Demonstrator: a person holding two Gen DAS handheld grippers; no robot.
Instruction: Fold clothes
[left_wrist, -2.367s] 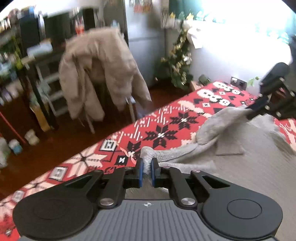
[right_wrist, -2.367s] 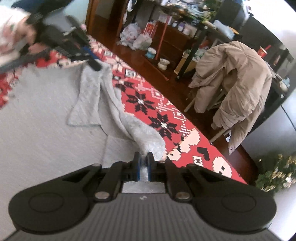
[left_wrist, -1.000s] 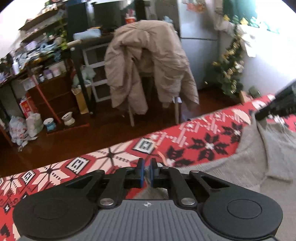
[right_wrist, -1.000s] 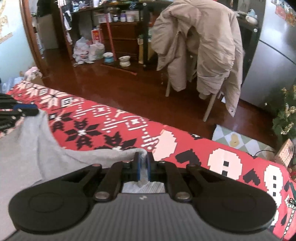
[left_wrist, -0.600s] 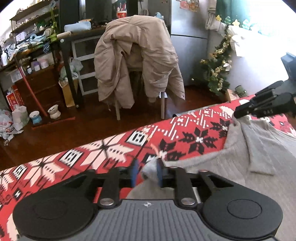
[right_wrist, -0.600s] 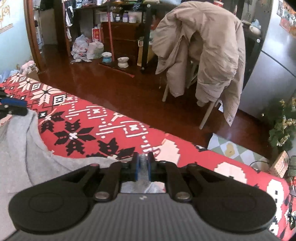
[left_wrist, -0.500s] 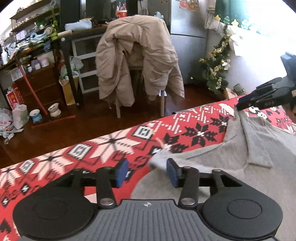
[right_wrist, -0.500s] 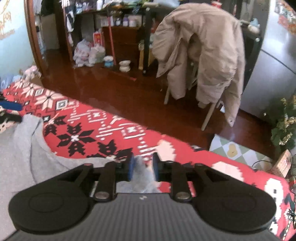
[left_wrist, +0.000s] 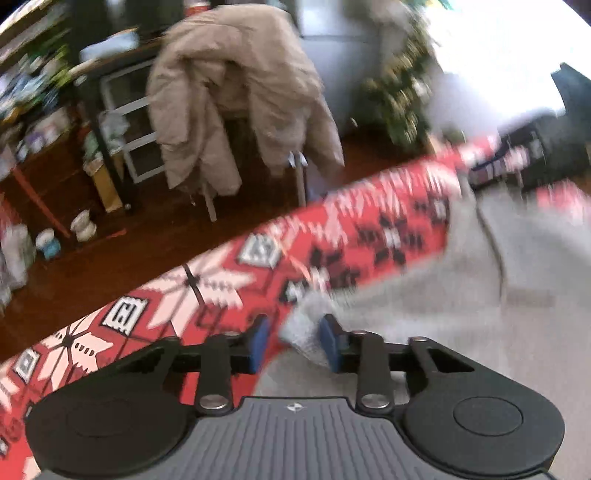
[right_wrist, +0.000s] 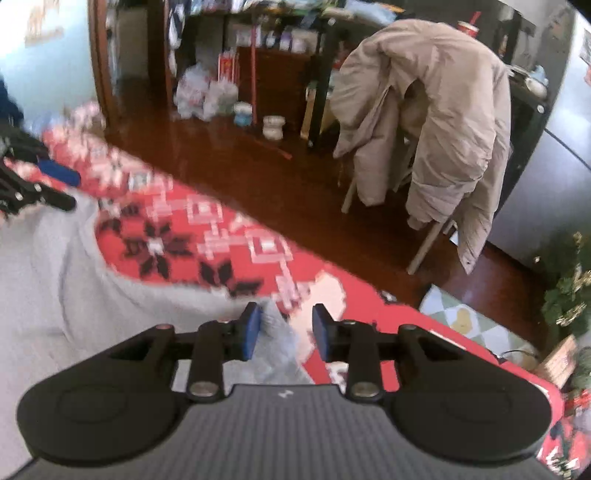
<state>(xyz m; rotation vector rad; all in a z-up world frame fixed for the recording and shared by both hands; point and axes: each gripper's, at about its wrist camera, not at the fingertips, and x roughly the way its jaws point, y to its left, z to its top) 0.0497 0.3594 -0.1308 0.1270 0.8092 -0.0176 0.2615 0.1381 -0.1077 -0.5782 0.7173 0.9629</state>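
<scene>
Left gripper (left_wrist: 293, 343) fingers spread wide, holding nothing; corner of grey sweater (left_wrist: 424, 306) lies loose between blue pads (left_wrist: 257, 343). Right gripper (right_wrist: 284, 338) fingers wide too, sweater edge (right_wrist: 275, 332) between them, not pinched. Sweater lies flat on red patterned blanket (right_wrist: 221, 236). Tan coat (right_wrist: 439, 122) hangs on chair (right_wrist: 424, 243) behind. Both views blurry.

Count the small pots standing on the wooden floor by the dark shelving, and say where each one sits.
2. A blue pot stands left of a white pot in the right wrist view, both by the dark shelving. More may be hidden in the clutter behind.
</scene>
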